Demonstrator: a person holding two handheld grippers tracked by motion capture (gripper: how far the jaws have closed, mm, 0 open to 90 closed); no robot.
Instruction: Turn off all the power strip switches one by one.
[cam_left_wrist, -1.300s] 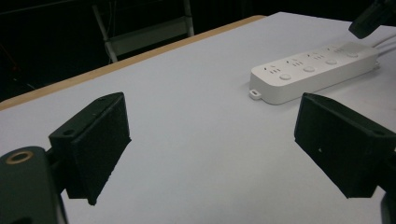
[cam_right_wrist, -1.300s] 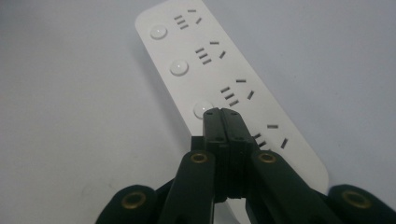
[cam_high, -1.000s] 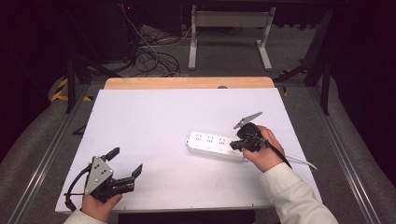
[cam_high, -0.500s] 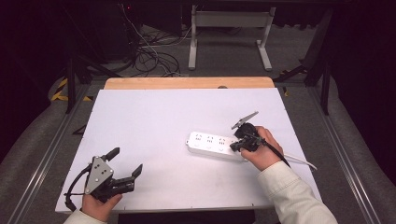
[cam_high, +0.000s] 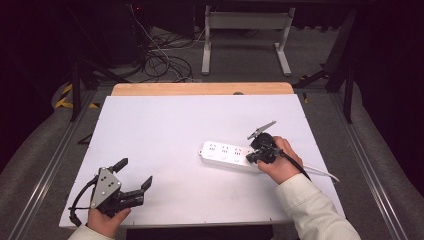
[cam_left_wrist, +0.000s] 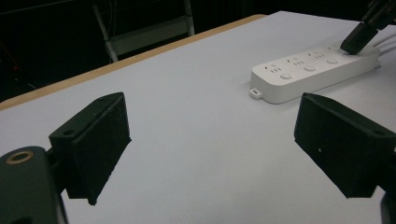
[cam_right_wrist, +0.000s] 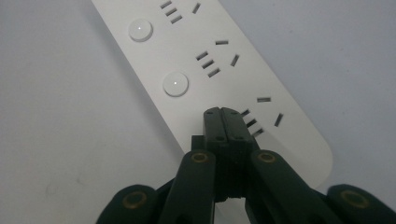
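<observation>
the left gripper (cam_high: 131, 180) sits at the table's (cam_high: 165, 125) 7 o'clock corner, held in a hand (cam_high: 102, 222), its jaws spread wide with nothing between them. farther in, toward 4 o'clock, the right gripper (cam_high: 254, 156) has its jaws pressed together, tips down on the cable end of the white power strip (cam_high: 225, 155), right where a round button would sit by the last socket. the power strip lies flat, right of centre, with 2 buttons (cam_right_wrist: 175, 84) uncovered.

A white table (cam_high: 165, 135) (wooden far edge) stands before tangled floor cables (cam_high: 165, 62) and a metal stand (cam_high: 245, 30).
</observation>
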